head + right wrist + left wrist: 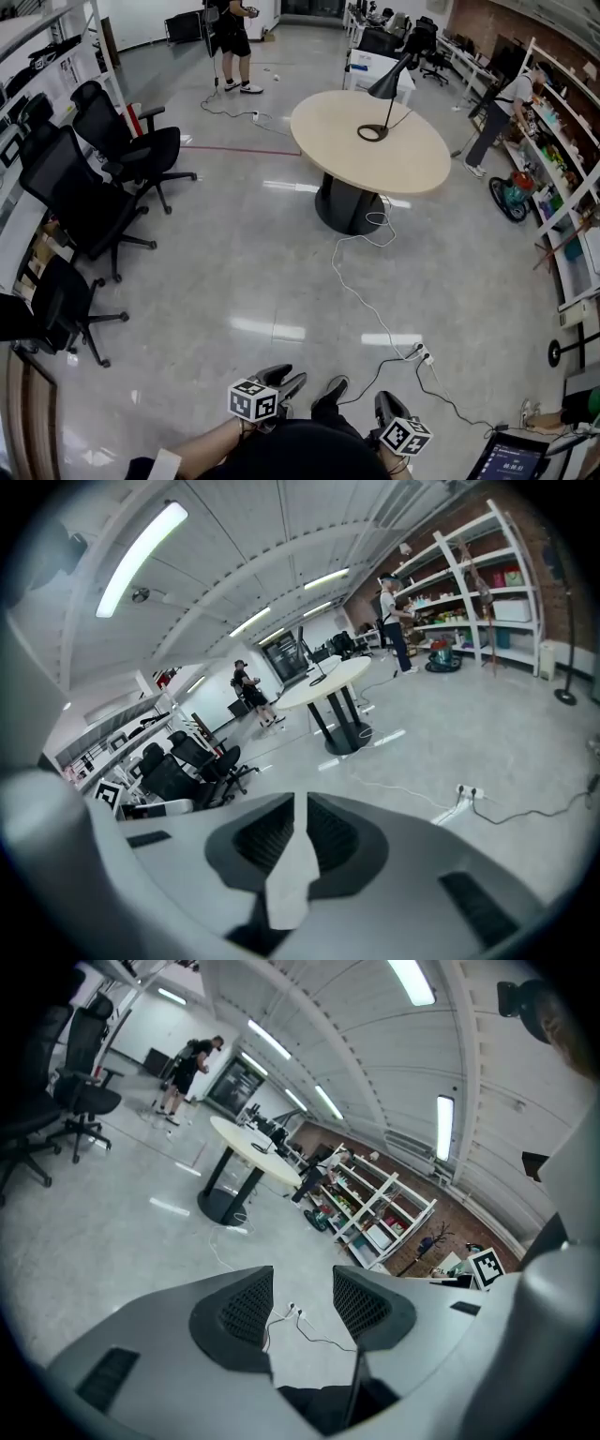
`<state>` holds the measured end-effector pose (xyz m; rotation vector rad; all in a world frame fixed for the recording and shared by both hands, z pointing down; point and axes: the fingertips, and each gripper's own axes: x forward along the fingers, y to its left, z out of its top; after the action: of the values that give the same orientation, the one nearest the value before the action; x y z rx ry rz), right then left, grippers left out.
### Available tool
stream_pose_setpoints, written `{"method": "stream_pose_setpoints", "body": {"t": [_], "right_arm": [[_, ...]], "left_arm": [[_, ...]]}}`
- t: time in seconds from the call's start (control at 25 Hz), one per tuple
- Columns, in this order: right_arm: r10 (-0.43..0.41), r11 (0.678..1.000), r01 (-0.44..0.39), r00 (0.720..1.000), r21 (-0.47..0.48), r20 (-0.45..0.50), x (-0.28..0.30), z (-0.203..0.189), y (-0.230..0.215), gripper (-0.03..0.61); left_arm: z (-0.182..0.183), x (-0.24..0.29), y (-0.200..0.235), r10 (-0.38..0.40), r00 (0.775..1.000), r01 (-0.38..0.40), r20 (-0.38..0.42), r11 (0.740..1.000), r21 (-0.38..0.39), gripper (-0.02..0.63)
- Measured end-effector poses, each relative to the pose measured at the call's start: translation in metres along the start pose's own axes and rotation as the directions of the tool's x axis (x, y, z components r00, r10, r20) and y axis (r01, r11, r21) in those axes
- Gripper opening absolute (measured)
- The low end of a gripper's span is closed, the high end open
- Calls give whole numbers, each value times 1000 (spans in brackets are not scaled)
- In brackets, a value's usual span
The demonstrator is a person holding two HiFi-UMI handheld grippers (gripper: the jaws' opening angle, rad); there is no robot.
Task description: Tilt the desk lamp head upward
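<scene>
Two grippers, both empty, are well apart from the desk lamp (389, 89), which stands on the round table (412, 173) across the floor. Left gripper (302, 1299): jaws apart. Right gripper (300, 829): jaws all but closed. The lamp is probably light with a stiff hinge; pinch the cone shade's rim and steady the ring base. Only the head view resolves shade and base; only the gripper views show the jaws.

No legible text. Left cube (255, 401) & right cube (405, 435): b/w square codes only. Tablet screen (511, 461) shows chars, too small to read.
</scene>
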<state>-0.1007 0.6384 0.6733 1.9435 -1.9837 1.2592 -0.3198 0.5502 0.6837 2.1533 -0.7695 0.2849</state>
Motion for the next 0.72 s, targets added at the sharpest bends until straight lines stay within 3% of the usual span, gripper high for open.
{"method": "stream_pose_setpoints", "body": {"t": [0.24,0.36,0.6,0.72], "right_arm": [[42,999,-42,999,11,6,36,52,-30,44],[22,998,-22,1000,59,10,44,81,-63,44],[81,996,-80,997,-51,12,70,136,-88,44],[78,996,-77,997,-49,14,77,153,-113,44]], "left_arm": [[36,43,12,55,998,-54,19,998,-43,210],[58,75,-6,71,997,-71,23,997,-13,210],[87,153,-52,35,999,-36,35,999,39,210],[102,180,-58,39,998,-41,48,999,29,210]]}}
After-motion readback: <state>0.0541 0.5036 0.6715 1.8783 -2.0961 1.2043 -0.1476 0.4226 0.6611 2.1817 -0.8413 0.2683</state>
